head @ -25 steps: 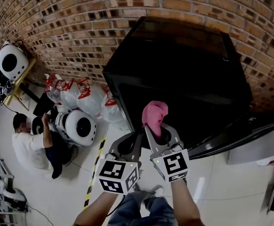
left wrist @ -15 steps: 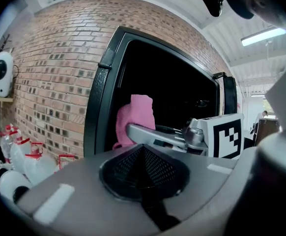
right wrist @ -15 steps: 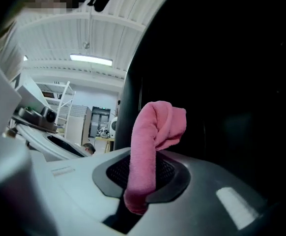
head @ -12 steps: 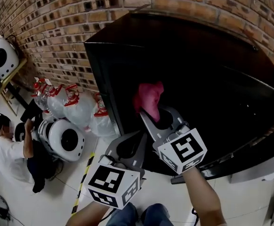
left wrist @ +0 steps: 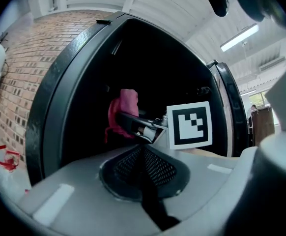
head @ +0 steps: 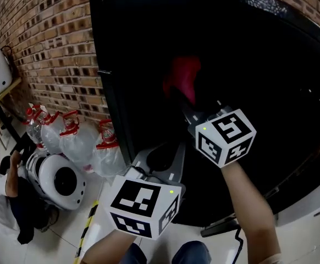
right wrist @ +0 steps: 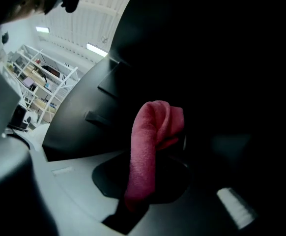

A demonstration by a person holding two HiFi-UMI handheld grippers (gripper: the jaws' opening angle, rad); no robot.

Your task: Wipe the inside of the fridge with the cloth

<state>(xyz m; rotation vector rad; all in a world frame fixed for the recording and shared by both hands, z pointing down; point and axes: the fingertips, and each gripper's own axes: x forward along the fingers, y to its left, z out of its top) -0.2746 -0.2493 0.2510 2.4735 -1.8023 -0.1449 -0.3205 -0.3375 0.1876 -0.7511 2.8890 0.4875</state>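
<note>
The right gripper (head: 183, 100) reaches into the dark open fridge (head: 115, 109) at the centre of the head view, its jaws pinching a pink cloth (head: 183, 77). In the right gripper view the cloth (right wrist: 148, 146) runs up from between the closed jaws and folds over at the top, so a soft bunch leads into the cavity, probably to meet the inner wall first. Whether it touches any surface yet cannot be told. The left gripper (head: 168, 150) hangs lower left of centre, outside the opening, jaws pressed together on nothing. It seems kept back to leave the right one room. Wiping looks barely begun.
</note>
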